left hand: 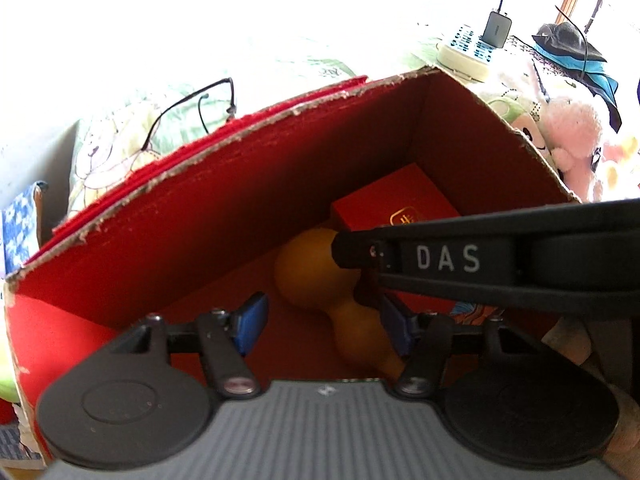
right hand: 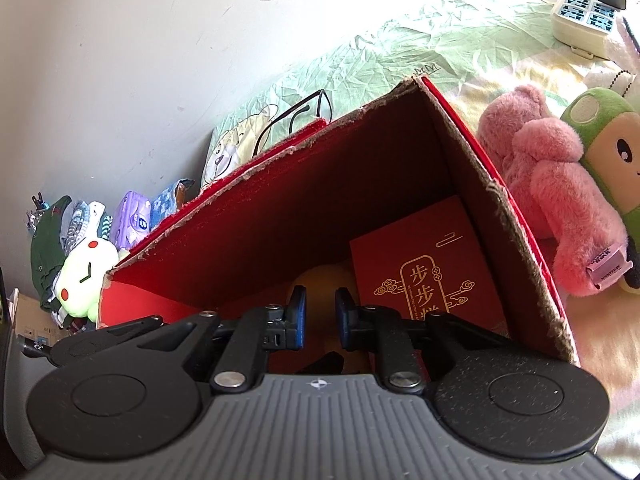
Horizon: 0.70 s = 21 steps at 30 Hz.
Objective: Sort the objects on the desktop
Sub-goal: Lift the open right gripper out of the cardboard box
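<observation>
An open red cardboard box (left hand: 192, 224) (right hand: 320, 184) fills both views. On its floor lie an orange gourd (left hand: 308, 272) (right hand: 320, 280) and a small red box with gold print (left hand: 396, 204) (right hand: 424, 272). My left gripper (left hand: 323, 325) is open inside the box. The gourd's narrow end lies between its blue pads (left hand: 250, 322) without being pressed. My right gripper (right hand: 321, 317) is shut to a narrow slit with nothing pinched. In the left wrist view the right gripper (left hand: 340, 254) reaches in from the right, its tip at the gourd's big bulb.
Glasses (left hand: 200, 108) (right hand: 296, 116) lie behind the box on a green patterned cloth. A pink plush (right hand: 560, 184) and a green plush (right hand: 612, 140) sit right of it, a power strip (right hand: 588, 12) farther back. Another plush (right hand: 84, 276) and a tissue pack (right hand: 134, 216) are left.
</observation>
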Available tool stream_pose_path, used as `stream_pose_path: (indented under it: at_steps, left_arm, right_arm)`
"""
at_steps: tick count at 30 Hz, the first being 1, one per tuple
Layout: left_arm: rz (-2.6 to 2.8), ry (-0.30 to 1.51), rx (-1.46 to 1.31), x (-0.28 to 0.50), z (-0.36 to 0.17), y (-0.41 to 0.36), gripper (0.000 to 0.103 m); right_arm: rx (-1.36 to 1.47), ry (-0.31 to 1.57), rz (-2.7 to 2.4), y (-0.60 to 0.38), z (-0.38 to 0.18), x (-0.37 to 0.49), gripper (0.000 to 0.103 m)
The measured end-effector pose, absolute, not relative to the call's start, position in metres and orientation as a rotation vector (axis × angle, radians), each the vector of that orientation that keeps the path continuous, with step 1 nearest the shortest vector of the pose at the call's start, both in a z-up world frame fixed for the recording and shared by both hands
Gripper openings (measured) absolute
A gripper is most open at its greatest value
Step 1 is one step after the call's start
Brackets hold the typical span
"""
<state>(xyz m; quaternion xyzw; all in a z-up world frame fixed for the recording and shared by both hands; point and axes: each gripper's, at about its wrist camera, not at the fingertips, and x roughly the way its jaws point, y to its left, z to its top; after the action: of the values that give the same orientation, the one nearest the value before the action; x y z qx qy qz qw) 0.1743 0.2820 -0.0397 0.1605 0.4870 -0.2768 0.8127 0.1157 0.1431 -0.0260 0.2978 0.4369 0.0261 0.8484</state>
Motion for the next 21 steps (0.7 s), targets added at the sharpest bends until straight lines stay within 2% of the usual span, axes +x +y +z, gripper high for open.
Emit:
stream_pose_path:
  at_steps: [21]
  left_arm:
    - [-0.566, 0.992, 0.341, 0.1718, -0.0344, 0.2777, 0.068]
  right_arm:
    - [0.622, 0.925, 0.05, 0.1433, -0.0272, 0.1179, 0.02]
